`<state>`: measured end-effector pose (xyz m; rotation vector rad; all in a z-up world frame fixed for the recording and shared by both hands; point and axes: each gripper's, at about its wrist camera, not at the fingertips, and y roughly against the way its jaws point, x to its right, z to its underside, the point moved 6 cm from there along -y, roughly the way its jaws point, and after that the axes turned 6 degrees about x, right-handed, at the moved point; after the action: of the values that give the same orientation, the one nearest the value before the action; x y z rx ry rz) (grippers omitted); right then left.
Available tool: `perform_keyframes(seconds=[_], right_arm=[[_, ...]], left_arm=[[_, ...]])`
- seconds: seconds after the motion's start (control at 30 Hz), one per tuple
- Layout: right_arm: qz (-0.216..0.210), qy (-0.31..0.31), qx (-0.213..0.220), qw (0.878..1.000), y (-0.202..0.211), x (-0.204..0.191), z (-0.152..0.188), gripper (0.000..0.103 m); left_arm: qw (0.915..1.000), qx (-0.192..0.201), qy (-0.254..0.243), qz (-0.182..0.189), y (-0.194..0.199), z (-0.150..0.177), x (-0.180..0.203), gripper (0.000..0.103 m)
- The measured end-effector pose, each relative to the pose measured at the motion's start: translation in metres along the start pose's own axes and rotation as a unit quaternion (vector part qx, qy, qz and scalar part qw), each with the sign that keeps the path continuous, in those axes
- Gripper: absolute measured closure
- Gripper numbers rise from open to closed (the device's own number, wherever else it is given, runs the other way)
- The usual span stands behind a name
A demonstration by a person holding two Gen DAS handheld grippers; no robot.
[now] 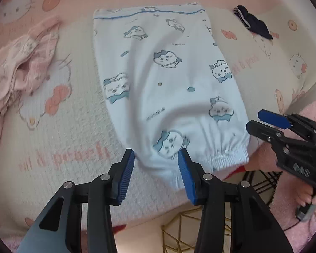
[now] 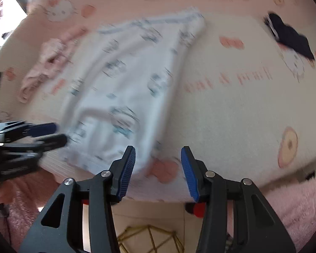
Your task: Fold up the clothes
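Clearly soft and light, the white printed garment lies flat lengthwise on the cartoon-patterned bedcover, its gathered elastic end nearest the grippers (limp cloth that will sag and crease). Both the left gripper and right gripper stand released, holding nothing. The elastic end's two corners look like the firmest places to pinch.
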<state>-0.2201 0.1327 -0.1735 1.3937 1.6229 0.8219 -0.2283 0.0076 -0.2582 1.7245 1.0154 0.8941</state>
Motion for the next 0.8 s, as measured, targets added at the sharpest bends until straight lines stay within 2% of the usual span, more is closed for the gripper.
perform_keyframes(seconds=[0.07,0.17,0.3,0.53,0.6,0.67,0.73,0.8], right_arm=[[0.003,0.022,-0.014,1.000,-0.014,-0.013,0.002,0.058],[0.035,0.038,-0.058,0.997,-0.033,-0.011,0.022,0.057],[0.017,0.006,-0.063,0.998,-0.033,-0.005,0.016,0.055],[0.038,0.031,-0.057,0.997,-0.033,-0.012,0.010,0.055],[0.050,0.028,-0.047,0.997,-0.030,-0.007,0.010,0.055],[0.057,0.021,-0.032,0.998,-0.025,-0.002,0.009,0.055],[0.041,0.009,-0.011,0.999,-0.021,-0.004,0.002,0.055],[0.016,-0.004,-0.008,1.000,-0.027,-0.012,-0.003,0.055]], left_arm=[[0.9996,-0.024,-0.005,-0.012,-0.014,0.007,0.003,0.057],[0.9994,-0.029,-0.009,-0.015,-0.014,0.010,0.005,0.051],[0.9992,-0.036,0.015,0.003,-0.012,0.021,-0.007,0.040],[0.9997,-0.023,0.003,-0.001,-0.008,0.026,-0.011,0.040],[0.9999,-0.009,0.000,-0.006,-0.003,0.025,-0.011,0.047],[0.9996,0.019,-0.012,-0.020,0.007,0.019,-0.008,0.048],[0.9984,0.045,-0.022,-0.025,0.015,0.013,-0.004,0.048],[0.9986,0.046,-0.022,-0.013,0.013,0.012,0.000,0.048]])
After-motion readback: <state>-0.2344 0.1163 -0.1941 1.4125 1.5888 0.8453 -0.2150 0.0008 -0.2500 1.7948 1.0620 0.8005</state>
